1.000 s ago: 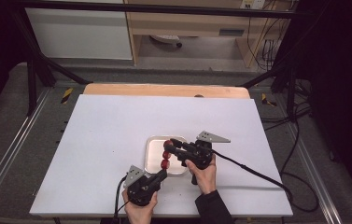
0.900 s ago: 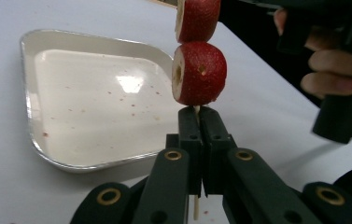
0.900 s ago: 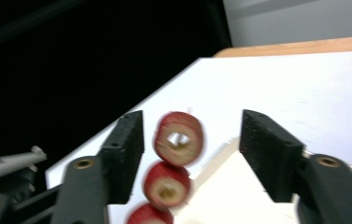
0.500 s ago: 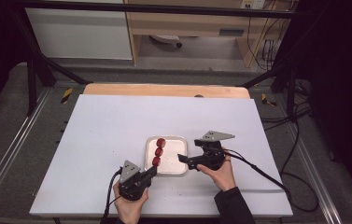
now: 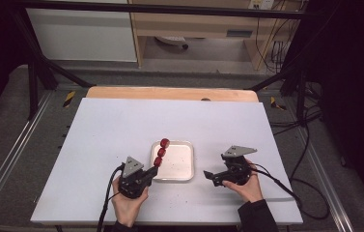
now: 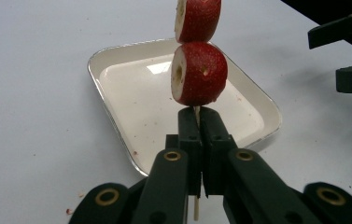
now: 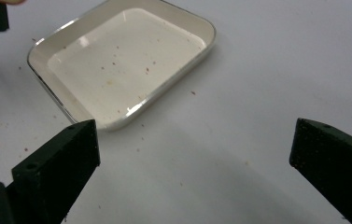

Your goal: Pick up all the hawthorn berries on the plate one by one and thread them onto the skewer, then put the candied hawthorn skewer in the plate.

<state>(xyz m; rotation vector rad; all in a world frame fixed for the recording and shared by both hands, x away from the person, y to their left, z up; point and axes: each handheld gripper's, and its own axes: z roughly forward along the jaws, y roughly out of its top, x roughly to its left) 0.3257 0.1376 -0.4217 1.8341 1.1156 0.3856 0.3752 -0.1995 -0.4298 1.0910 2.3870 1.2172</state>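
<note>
Red fruit slices on a skewer [image 6: 197, 70] rise over the white tray [image 5: 182, 166], the stick clamped at its base by the left gripper [image 6: 197, 121]. Right gripper [image 5: 209, 175], its jaws just opened wide and empty, sits on the desk [image 5: 102, 125] beside the tray.

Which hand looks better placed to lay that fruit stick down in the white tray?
The left, most likely. The left gripper is already shut on the skewer of red fruit above the tray. The right gripper is open with nothing between its jaws, off beside the tray.
</note>
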